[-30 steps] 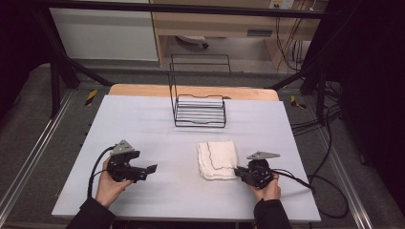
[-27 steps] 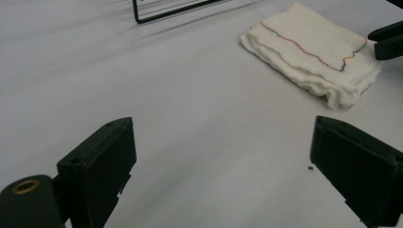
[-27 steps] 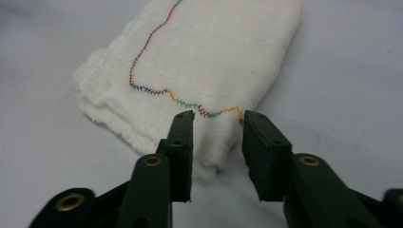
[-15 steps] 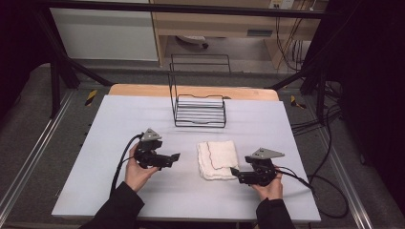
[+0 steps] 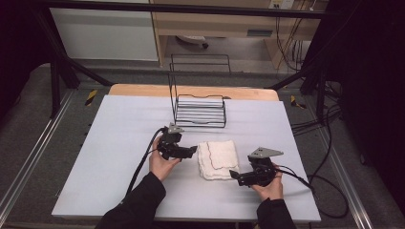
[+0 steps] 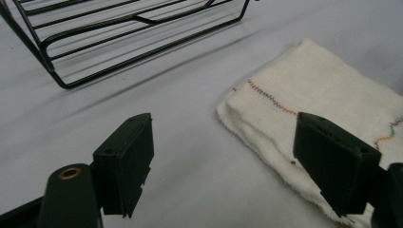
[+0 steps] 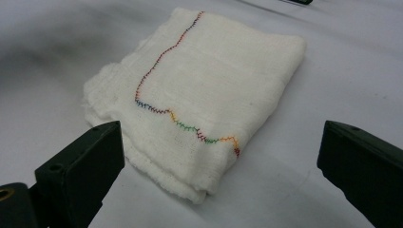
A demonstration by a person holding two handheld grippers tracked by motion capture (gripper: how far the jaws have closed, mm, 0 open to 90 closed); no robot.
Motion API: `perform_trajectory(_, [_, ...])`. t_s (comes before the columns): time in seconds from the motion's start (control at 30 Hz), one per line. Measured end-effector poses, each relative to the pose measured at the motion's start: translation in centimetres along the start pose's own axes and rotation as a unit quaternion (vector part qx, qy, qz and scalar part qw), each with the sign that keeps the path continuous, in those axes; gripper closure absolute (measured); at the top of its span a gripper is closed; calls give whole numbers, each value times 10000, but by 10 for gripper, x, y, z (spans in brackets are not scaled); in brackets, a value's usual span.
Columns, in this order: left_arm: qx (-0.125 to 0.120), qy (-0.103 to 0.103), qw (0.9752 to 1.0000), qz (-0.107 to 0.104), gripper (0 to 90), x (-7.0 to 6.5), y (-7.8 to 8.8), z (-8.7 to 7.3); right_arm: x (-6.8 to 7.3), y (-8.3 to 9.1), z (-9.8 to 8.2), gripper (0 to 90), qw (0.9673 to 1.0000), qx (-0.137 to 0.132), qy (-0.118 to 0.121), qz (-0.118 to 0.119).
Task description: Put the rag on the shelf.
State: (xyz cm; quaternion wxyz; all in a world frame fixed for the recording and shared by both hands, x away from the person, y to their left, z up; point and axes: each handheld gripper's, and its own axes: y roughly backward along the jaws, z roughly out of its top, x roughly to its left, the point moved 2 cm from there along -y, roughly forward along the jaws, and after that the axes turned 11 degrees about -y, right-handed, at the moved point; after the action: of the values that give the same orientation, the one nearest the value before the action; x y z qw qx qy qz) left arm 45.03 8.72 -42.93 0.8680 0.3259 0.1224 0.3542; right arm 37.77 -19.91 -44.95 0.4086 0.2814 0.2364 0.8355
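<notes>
my left gripper (image 5: 191,151) sits wide, jaws just narrowing on nothing, beside the folded white cloth (image 5: 218,159) (rainbow stitching) on the table (image 5: 119,143). my right gripper (image 5: 237,177) has just sprung wide, empty, at its near corner.

Both forearms reach in from below — the left tongs (image 5: 192,151) stand apart, jaws having just narrowed a little; the right tongs (image 5: 234,175) — jaws just spread wide, nothing gripped.
</notes>
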Motion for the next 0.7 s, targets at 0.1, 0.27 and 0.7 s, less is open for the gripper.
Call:
perform_trajectory(0.1, [30, 48, 10000, 36, 284, -1, -11, 3, 0, 0, 0, 23, 10000, -2, 21, -20])
perform_trajectory(0.27, [141, 114, 9998, 41, 357, -2, -28, 8, 0, 1, 0, 22, 10000, 14, 0, -42])
perform_trajectory(0.7, [319, 238, 9991, -108, 560, -4, -54, 8, -2, 1, 1, 23, 10000, 2, 43, -65])
